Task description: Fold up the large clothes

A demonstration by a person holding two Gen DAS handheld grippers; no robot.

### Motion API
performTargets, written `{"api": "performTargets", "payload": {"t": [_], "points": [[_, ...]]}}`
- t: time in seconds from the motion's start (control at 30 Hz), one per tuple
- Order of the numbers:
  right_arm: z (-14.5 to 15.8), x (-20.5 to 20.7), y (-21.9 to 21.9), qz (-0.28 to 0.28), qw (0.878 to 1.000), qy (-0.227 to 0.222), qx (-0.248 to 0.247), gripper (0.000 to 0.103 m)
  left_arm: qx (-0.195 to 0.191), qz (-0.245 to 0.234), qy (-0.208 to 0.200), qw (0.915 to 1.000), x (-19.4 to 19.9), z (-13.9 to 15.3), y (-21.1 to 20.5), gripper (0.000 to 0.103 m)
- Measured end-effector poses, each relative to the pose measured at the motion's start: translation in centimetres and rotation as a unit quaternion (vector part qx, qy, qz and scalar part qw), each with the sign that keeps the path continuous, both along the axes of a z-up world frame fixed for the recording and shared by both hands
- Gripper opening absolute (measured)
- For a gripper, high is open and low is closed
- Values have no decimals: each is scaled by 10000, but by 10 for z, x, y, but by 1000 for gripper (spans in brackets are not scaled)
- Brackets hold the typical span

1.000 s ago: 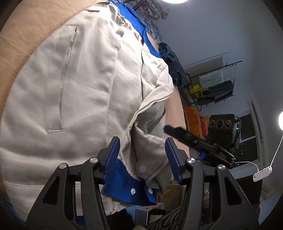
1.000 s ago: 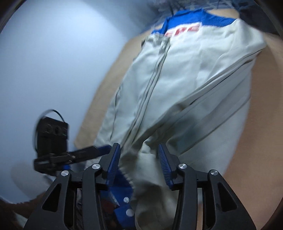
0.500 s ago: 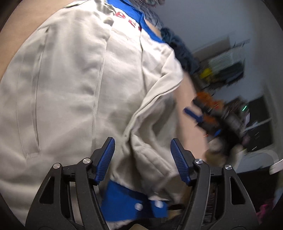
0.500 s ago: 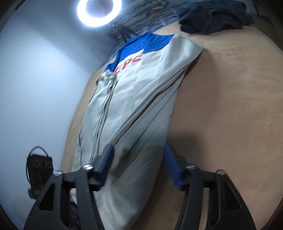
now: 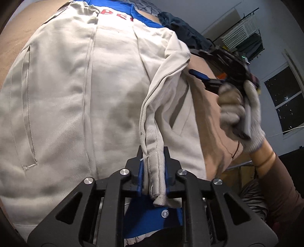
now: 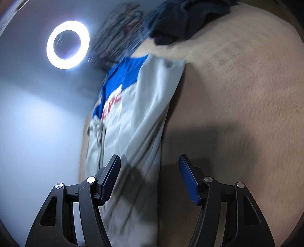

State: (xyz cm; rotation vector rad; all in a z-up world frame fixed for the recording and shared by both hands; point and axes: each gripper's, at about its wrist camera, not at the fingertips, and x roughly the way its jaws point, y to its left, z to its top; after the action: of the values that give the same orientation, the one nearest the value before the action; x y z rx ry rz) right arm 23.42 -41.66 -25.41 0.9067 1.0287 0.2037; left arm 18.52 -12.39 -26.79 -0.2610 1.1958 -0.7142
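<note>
Cuff first: the left gripper (image 5: 153, 171), its jaws having just closed, pinches the beige sleeve (image 5: 152, 167) of a beige-and-blue jacket (image 5: 76, 91) between its blue pads, the blue snap-buttoned cuff end (image 5: 157, 214) hanging just below the grip. From there the sleeve runs up and away to the shoulder, lying folded over the jacket's right side. The jacket lies flat, front up, on a tan surface (image 5: 17, 41), its long axis stretching away from the camera, hem nearest and blue yoke with red lettering (image 5: 115, 15) farthest. To the right, a gloved hand (image 5: 241, 114) holds the right gripper (image 6: 150, 174), whose jaws stand wide with nothing clamped, hovering over the jacket's edge where beige cloth meets tan surface. Beyond the collar lies a heap of dark clothing (image 6: 190, 17), and a ring light (image 6: 68, 44) glows against the pale wall.
</note>
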Motion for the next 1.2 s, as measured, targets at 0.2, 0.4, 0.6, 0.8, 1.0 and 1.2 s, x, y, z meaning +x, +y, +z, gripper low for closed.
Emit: {"api": "performTargets", "payload": {"t": [0.2,0.4,0.6,0.8,1.0,1.2], "points": [[-9,34,-16,-476,9988,58,-12,63,-38,-214,-159,9996,-15,9,-3,11],[-18,61,-18,-566,9983,83,-128,63,-126,-335,-141,9993,-20,11,-6,10],[-1,84,1,-78,9982,-116,-582,10,-304,-337,3,9990,-23,6,-3,9],[30,102,41,279,9899,-410,-1330,4,-444,-336,103,9984,-29,5,-4,9],[41,122,95,829,9842,-673,-1410,4,-482,-349,229,9980,-32,2,-4,9],[32,132,134,1815,9748,-396,-1234,22,-534,-226,473,9972,-30,-8,0,9]]}}
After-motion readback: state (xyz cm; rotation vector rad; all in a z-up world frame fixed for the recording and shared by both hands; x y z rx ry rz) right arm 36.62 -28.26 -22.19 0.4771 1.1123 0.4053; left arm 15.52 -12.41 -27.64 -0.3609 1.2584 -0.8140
